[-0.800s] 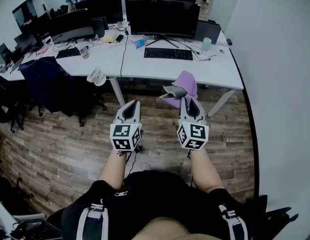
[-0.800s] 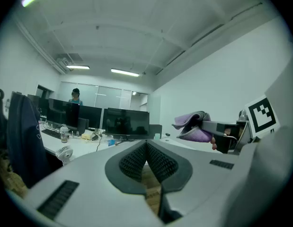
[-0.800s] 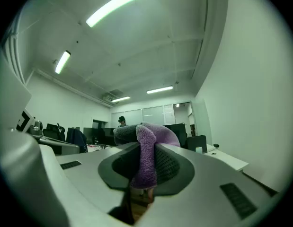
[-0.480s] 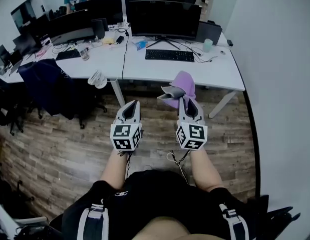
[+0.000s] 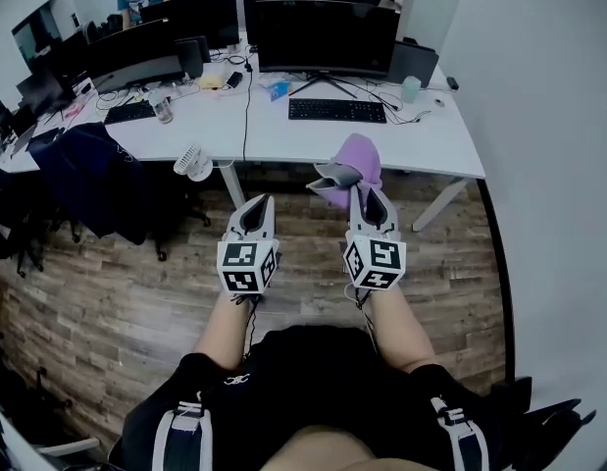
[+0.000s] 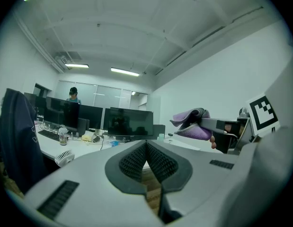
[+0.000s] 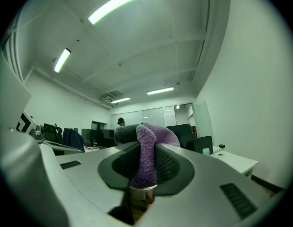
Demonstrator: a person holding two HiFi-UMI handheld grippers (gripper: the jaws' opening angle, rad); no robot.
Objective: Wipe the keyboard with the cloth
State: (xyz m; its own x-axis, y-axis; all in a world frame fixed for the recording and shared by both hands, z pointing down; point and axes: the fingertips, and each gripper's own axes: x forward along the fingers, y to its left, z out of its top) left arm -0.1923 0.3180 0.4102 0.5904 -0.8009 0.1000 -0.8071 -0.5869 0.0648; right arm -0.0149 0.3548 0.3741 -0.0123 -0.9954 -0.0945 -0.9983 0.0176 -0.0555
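- Two grippers are held out side by side over the wooden floor (image 5: 107, 292), on the near side of a long white bench (image 5: 421, 143).
- On the left gripper (image 5: 258, 204), the jaws are pressed together, tip against tip, with nothing between them.
- On the right gripper (image 5: 367, 192), the jaws pinch the purple cloth (image 5: 354, 161). One fold runs down between the ribbed pads, and the rest bunches above the tips, with a grey part hanging toward the left.
- In the head view the cloth shows against the near edge of the bench, held up in the air and not lying on anything.
- On the bench lies the black keyboard (image 5: 335, 110), just before a wide dark monitor (image 5: 323, 35). It is well apart from the cloth and from both grippers.
- A pale cup (image 5: 411, 86) stands near the bench's right end, to the right of the keyboard.
- A small white fan (image 5: 190, 157) sits at the near edge further left, and a dark jacket (image 5: 87, 170) hangs over a chair beside it.
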